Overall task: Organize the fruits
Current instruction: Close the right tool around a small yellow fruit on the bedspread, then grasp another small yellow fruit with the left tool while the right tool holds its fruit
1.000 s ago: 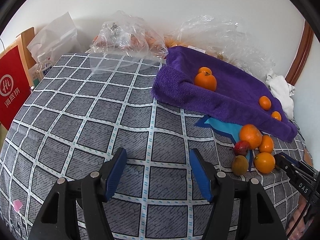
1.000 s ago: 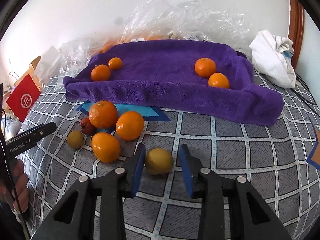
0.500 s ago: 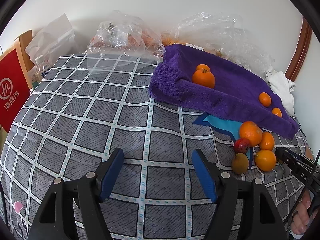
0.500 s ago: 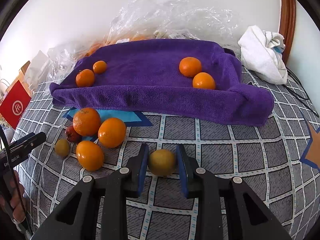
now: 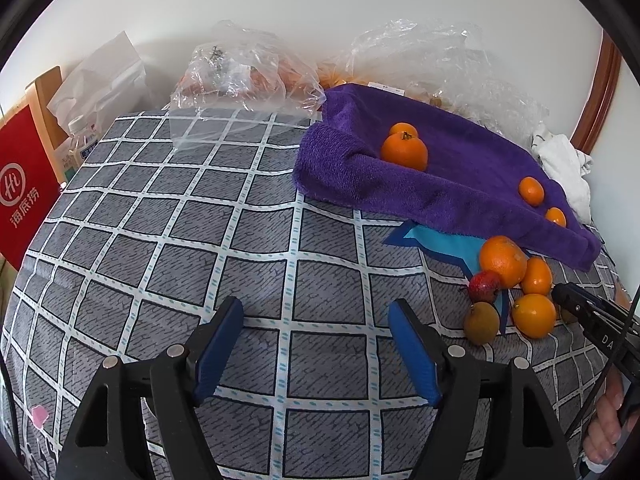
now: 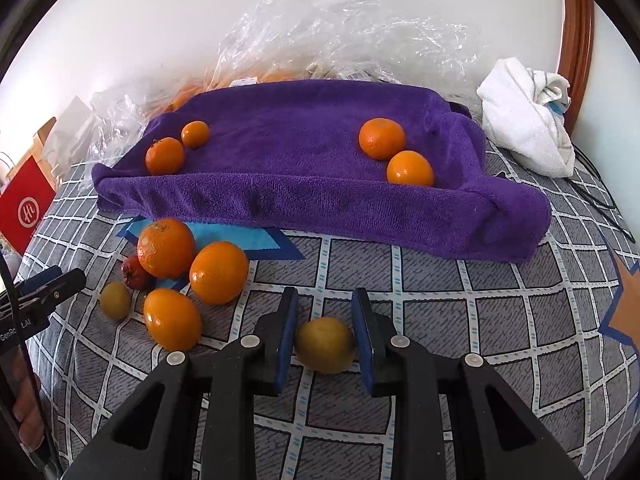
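My right gripper (image 6: 323,296) is shut on a yellowish round fruit (image 6: 325,344), low over the checked bedcover. To its left lies a loose pile: three oranges (image 6: 219,272), a small red fruit (image 6: 134,274) and a small yellow-green fruit (image 6: 115,300). Behind them a purple towel-lined tray (image 6: 320,200) holds two oranges at its right (image 6: 382,138) and two at its left (image 6: 165,155). My left gripper (image 5: 316,306) hovers over bare cover left of the pile (image 5: 502,260); its jaws are opening with nothing between them.
Crumpled clear plastic bags (image 6: 340,40) lie behind the tray against the wall. A white cloth (image 6: 528,120) and black cables (image 6: 600,200) sit at the back right. A red paper bag (image 5: 20,188) and a bottle (image 5: 82,140) stand off the left edge.
The right jaws have closed in on the yellowish fruit and now pinch it. The left jaws have spread wider. The rest of the fruit has not moved.
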Tool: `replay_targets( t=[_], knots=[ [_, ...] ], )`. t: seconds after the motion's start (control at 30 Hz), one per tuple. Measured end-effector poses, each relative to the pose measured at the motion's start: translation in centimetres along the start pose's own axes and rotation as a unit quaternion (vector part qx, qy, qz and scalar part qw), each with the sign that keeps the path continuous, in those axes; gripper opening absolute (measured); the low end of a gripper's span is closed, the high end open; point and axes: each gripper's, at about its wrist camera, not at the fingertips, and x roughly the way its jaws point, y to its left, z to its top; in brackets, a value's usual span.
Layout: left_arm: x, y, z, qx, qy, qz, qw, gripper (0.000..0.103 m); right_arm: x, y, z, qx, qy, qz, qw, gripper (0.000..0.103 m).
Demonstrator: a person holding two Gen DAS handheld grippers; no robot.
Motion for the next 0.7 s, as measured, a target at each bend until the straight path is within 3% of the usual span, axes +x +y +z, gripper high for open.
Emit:
replay_targets(
  t=[0.7],
  knots=[
    [-0.1, 0.1, 0.0, 0.002, 0.001, -0.002, 1.0000, 0.074, -2.9, -2.9, -1.5, 0.032, -0.021, -0.005, 0.999, 0.027]
  ],
)
